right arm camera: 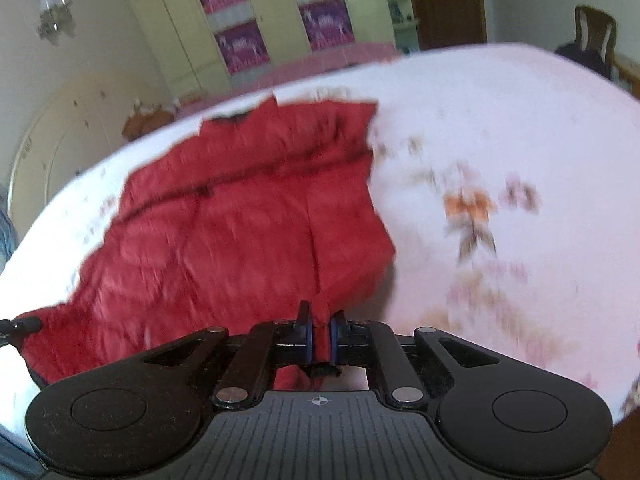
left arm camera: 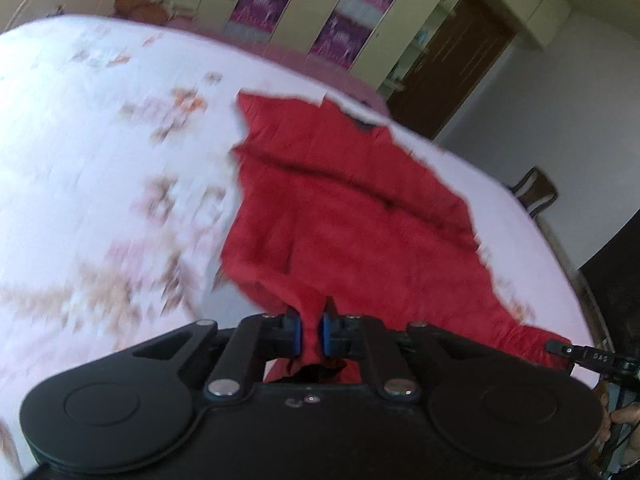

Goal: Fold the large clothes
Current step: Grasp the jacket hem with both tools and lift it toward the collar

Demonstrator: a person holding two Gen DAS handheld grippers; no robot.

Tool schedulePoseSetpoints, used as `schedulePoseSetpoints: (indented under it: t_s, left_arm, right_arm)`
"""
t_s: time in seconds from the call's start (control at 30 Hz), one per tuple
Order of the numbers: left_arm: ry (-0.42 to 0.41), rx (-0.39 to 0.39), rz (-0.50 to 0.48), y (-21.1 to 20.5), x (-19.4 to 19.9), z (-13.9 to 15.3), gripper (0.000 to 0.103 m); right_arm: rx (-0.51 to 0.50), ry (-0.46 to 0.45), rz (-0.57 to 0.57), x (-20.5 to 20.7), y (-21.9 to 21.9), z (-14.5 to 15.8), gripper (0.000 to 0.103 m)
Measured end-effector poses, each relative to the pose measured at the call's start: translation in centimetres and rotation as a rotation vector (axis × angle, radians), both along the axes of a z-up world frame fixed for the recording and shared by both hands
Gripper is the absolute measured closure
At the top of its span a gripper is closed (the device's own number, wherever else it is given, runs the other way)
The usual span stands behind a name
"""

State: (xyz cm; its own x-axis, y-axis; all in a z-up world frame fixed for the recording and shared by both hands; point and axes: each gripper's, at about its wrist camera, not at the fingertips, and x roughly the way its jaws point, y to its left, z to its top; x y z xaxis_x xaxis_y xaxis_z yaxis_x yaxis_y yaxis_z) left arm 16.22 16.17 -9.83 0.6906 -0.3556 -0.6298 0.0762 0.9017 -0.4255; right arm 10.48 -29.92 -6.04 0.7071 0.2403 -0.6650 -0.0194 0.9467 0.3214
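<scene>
A large red quilted jacket [left arm camera: 352, 216] lies spread on a bed with a pale floral sheet [left arm camera: 100, 140]. My left gripper [left arm camera: 311, 328] is shut on a bunch of the jacket's near edge, which is pinched between its blue pads. In the right wrist view the same jacket [right arm camera: 224, 224] stretches away over the sheet [right arm camera: 520, 140]. My right gripper [right arm camera: 321, 330] is shut on another part of the near edge. Both views are blurred by motion. The right gripper's tip shows at the jacket's far corner in the left wrist view [left arm camera: 560, 347].
A wardrobe with purple panels [left arm camera: 340, 20] stands behind the bed, next to a dark wooden door [left arm camera: 452, 68]. A wooden chair [right arm camera: 592, 40] stands at the bed's far side. A wall lamp [right arm camera: 54, 20] hangs at the left.
</scene>
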Motion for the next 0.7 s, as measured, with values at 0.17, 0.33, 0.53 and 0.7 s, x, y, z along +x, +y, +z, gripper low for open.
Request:
schedulePoseSetpoints:
  t_s: [0.17, 0.33, 0.53, 0.7]
  left_arm:
    - [-0.087, -0.004, 0.008, -0.8, 3.2, 2.6, 0.094]
    - [-0.141, 0.017, 0.067, -1.4, 8.1, 4.1, 0.094]
    - [-0.175, 0.058, 0.105, -2.3, 15.2, 5.2, 0.094]
    - [-0.19, 0.1, 0.138, -3.2, 20.9, 5.9, 0.094]
  right_arm:
    - [-0.012, -0.092, -0.018, 3.6, -0.2, 2.2, 0.096]
    - [-0.004, -0.151, -0.033, 9.2, -0.7, 3.4, 0.096]
    - [0.003, -0.184, -0.058, 17.0, -1.2, 4.1, 0.096]
    - [0.0, -0.177, -0.065, 23.7, -1.6, 4.1, 0.096]
